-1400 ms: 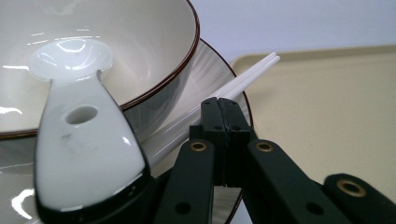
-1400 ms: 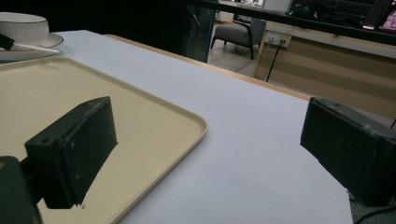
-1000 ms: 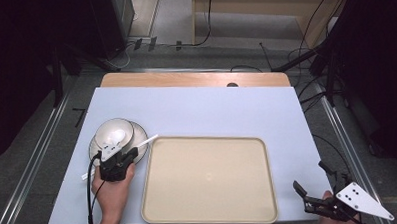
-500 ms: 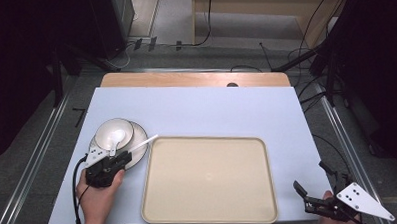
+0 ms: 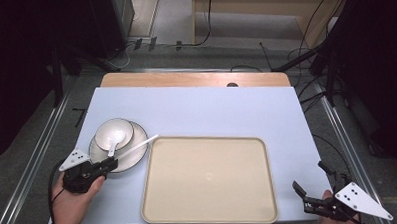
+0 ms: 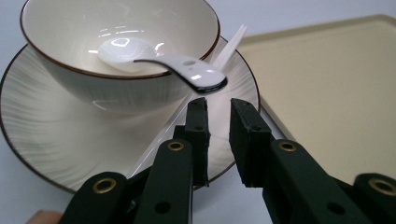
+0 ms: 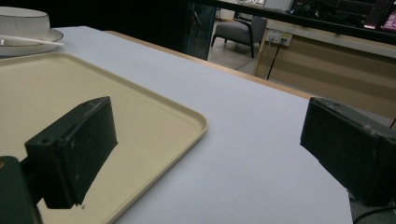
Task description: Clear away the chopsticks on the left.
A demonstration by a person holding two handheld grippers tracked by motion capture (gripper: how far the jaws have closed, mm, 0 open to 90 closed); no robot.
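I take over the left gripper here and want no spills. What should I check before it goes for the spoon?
1. Left gripper jaws parted, nothing between them: ok.
2. Spoon handle juts over the bowl rim, within reach: ok.
3. Bowl seated on the plate: ok.
4. Tray bare for a drop: ok.
5. Right gripper open, far off: ok.
6. White stick across the plate, loose or not: cannot tell.

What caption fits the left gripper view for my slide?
Left claw, slightly open, poised just below the white spoon's handle overhanging the bowl on its plate, beside the tray.
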